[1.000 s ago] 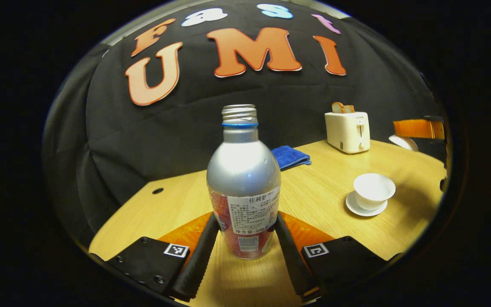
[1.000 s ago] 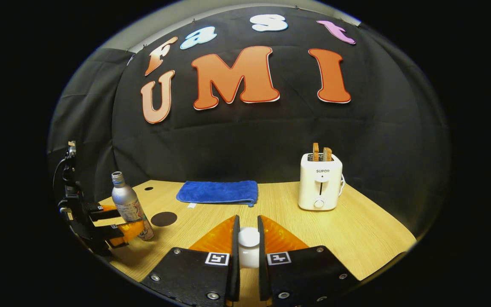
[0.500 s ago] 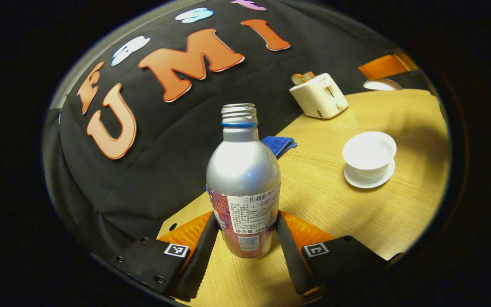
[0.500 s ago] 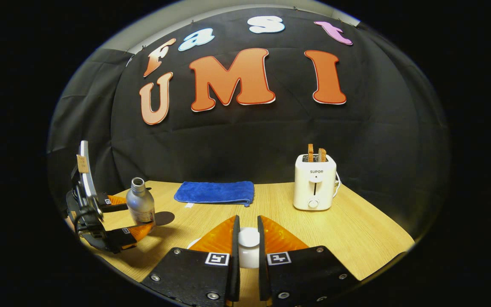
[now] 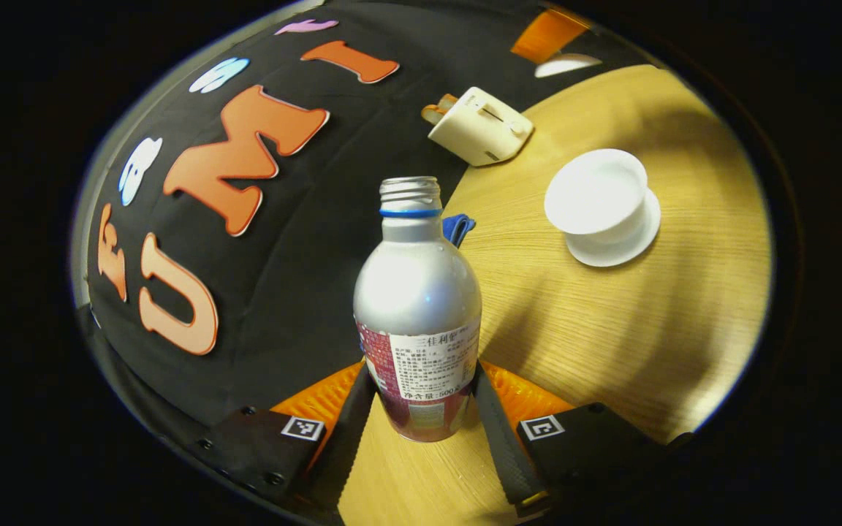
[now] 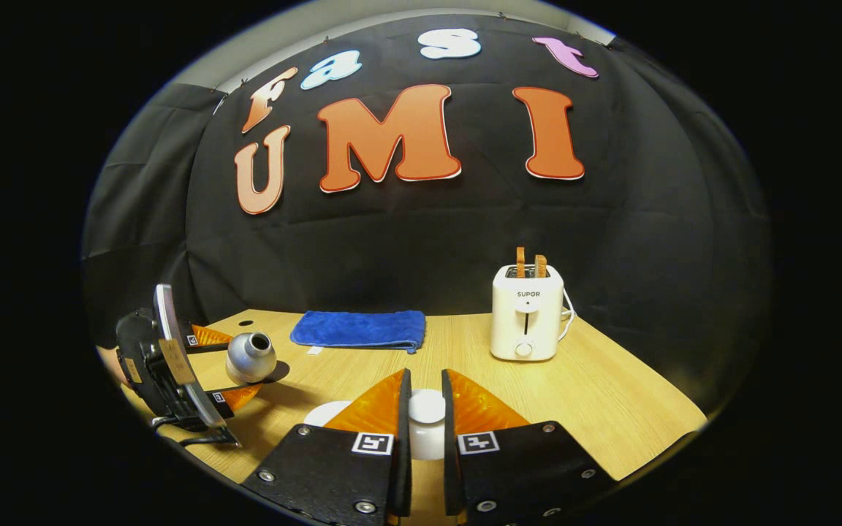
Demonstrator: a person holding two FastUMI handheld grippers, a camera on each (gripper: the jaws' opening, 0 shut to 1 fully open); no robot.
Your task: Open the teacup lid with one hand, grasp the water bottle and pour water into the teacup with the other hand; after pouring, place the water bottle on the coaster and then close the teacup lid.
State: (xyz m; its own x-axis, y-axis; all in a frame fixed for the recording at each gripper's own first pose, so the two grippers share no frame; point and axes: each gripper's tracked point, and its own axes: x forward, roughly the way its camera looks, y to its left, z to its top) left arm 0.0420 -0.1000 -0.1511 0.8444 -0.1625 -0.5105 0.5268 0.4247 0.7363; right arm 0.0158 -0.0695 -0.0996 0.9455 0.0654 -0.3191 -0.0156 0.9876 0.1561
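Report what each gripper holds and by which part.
The left gripper is shut on the water bottle, gripping its lower labelled body. The right gripper is shut on the teacup lid, pinching its white knob.

Support surface: a light wood-grain table (image 6: 611, 394). In the right gripper view, a folded blue towel (image 6: 357, 329) lies toward the back edge at about 11 o'clock from table centre. A white toaster (image 6: 527, 313) holding two slices stands upright at about 1 o'clock. A small round hole (image 6: 245, 322) sits near the far corner at 10 o'clock. In the left gripper view, a white saucer (image 5: 629, 245) rests on the table, carrying an uncovered white teacup (image 5: 596, 193).
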